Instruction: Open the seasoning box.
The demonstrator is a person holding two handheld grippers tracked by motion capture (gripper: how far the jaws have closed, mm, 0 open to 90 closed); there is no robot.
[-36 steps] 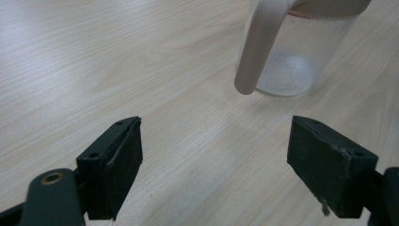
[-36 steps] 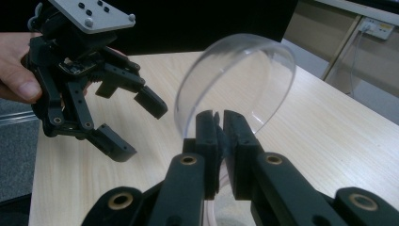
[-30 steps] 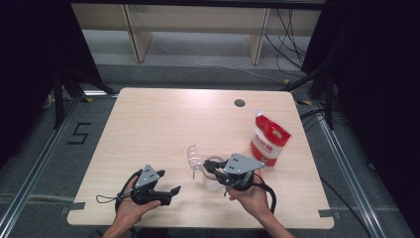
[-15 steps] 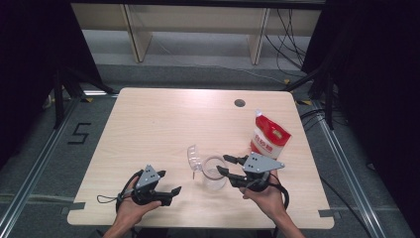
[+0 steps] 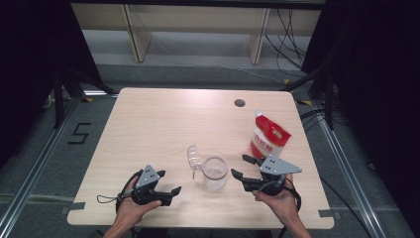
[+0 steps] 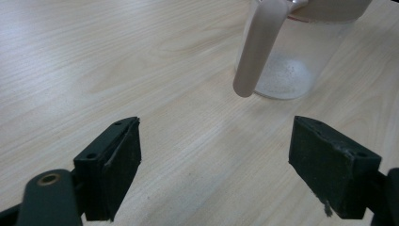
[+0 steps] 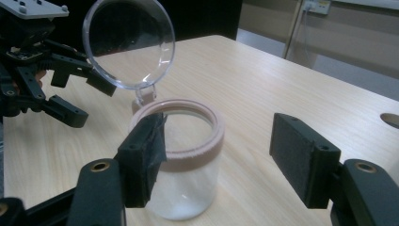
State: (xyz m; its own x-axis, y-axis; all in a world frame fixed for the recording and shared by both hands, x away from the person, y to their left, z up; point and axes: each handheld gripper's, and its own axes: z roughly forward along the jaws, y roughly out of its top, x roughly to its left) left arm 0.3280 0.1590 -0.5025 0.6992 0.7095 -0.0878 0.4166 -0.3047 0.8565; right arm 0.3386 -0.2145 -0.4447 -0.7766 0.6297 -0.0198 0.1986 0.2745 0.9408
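A clear jar (image 5: pixel 215 173) (image 6: pixel 287 61) (image 7: pixel 181 169) with a pinkish rim stands near the table's front. Its round clear lid (image 5: pixel 193 157) (image 7: pixel 128 42) is flipped open on a pale strap (image 6: pixel 259 47). My right gripper (image 5: pixel 239 166) (image 7: pixel 219 157) sits just right of the jar. Its jaws have just been opening and stand open with nothing between the pads. My left gripper (image 5: pixel 169 181) (image 6: pixel 214 165) rests front left of the jar, open and empty, and it also appears in the right gripper view (image 7: pixel 70 94). A red-and-white pouch (image 5: pixel 269 136) stands behind the right gripper.
The wooden table (image 5: pixel 148 129) has a round cable hole (image 5: pixel 239 103) (image 7: pixel 390 120) near its far edge. Bare wood stretches across the left and far parts. Shelving and cables lie on the floor beyond the table.
My right gripper has drawn back to the right, away from the jar, and its jaws have spread apart. The left gripper and the jar have stayed put.
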